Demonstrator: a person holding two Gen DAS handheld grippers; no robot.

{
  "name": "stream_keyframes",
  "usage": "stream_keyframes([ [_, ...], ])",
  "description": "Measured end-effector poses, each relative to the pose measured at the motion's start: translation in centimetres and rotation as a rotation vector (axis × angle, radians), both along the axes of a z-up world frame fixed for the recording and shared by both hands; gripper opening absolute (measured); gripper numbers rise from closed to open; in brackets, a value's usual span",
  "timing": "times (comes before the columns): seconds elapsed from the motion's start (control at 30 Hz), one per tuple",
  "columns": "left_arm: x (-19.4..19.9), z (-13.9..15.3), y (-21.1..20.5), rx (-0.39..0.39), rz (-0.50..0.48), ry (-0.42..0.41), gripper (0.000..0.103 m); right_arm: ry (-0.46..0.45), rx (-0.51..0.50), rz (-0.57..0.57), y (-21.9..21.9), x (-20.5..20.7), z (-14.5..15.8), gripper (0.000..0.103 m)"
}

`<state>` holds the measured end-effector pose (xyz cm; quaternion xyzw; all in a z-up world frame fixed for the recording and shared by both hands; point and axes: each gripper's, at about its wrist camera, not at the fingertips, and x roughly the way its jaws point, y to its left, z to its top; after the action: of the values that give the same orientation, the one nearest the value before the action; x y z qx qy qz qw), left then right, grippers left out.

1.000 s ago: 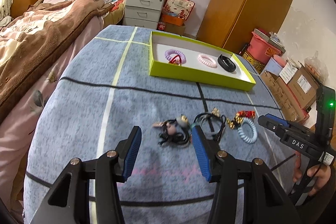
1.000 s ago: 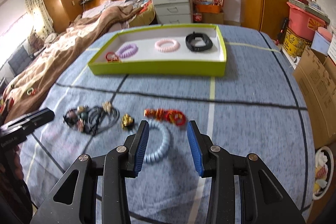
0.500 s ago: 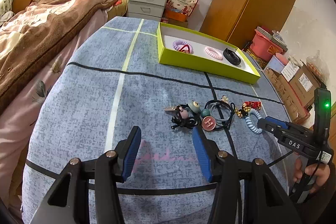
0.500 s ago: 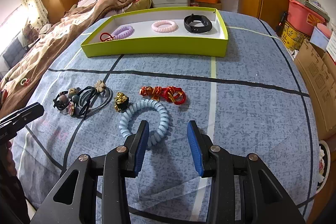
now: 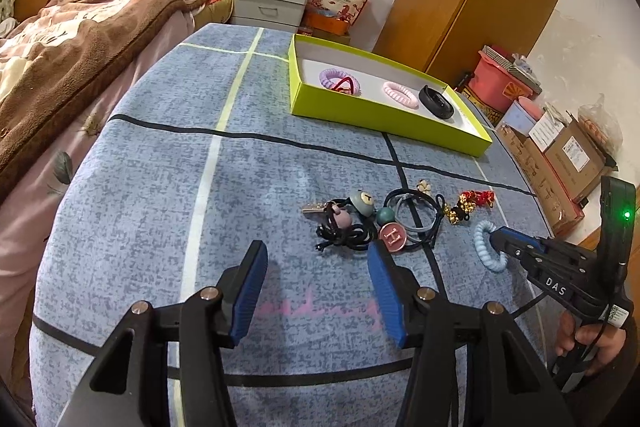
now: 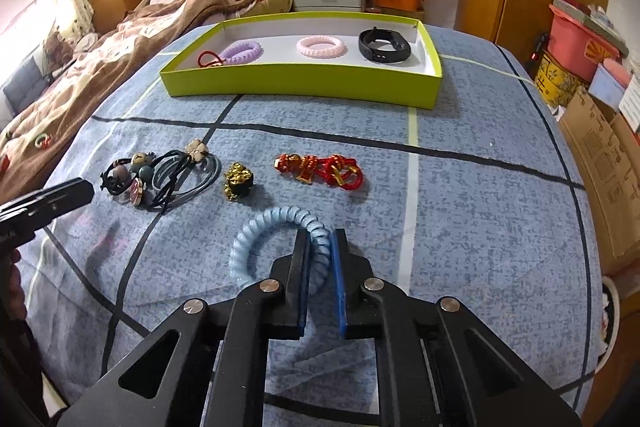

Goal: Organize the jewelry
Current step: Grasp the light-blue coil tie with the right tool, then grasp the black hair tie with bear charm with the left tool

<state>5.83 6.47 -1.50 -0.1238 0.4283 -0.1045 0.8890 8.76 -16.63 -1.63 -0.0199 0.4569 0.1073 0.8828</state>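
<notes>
left wrist view: the left gripper (image 5: 316,287) hangs with its jaws spread wide and nothing between them, just short of the tangle of dark hair ties (image 5: 360,223) on the blue checked cloth (image 5: 160,187). taking the green tray (image 5: 384,119) as the landmark, that tangle lies well on the near side of it. the light blue coil band (image 5: 486,247) lies to the right of the tangle, equally far from the tray, with the right gripper (image 5: 500,239) on it. the gold charm (image 5: 458,213) and red knotted cord (image 5: 478,197) lie a little nearer the tray. inside the tray are a purple coil band (image 5: 334,79), a pink coil band (image 5: 400,94) and a black wristband (image 5: 436,103).

right wrist view: the right gripper (image 6: 320,255) has its jaws pinching the right-hand arc of the light blue coil band (image 6: 276,239), which seems to rest on the cloth. the tray (image 6: 300,89) is straight ahead, well apart, with the red knotted cord (image 6: 320,169) and gold charm (image 6: 238,181) between.

to do this step well, i'd keep the pinch firm, since a springy coil can slip or stretch. lift straight up until the whole loop clears the cloth, then carry it high over the cord and the tray's near wall. bare floor shows in the tray between the bands; release low there so it doesn't bounce.
</notes>
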Motion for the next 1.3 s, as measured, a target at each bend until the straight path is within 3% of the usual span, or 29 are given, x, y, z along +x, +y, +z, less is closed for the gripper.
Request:
stream_keyframes([
  [0.6,2.8,-0.4,-2.0,0.078,-0.018,0.034,0.055,-0.046,0.062,-0.066,-2.2,-1.6,1.5,0.010],
  [0.87,3.0,-0.4,-3.1,0.163,-0.018,0.030,0.054,-0.048,0.084,-0.057,-2.3,-1.5,1.5,0.010],
  [0.93,2.9,-0.4,-3.3,0.193,-0.016,0.028,0.048,-0.048,0.089,-0.060,-2.5,-1.5,1.4,0.010],
  [0.97,2.9,-0.4,-3.3,0.201,-0.013,0.027,0.040,-0.047,0.092,-0.060,-2.5,-1.5,1.4,0.010],
  [1.07,3.0,-0.4,-2.9,0.185,-0.004,0.029,0.027,-0.045,0.101,-0.061,-2.6,-1.5,1.3,0.010],
  [1.23,3.0,-0.5,-2.3,0.184,0.019,0.033,0.015,-0.043,0.111,-0.061,-2.8,-1.4,1.2,0.010],
  [1.3,3.0,-0.5,-2.2,0.175,0.020,0.032,0.015,-0.043,0.114,-0.064,-2.8,-1.4,1.2,0.010],
])
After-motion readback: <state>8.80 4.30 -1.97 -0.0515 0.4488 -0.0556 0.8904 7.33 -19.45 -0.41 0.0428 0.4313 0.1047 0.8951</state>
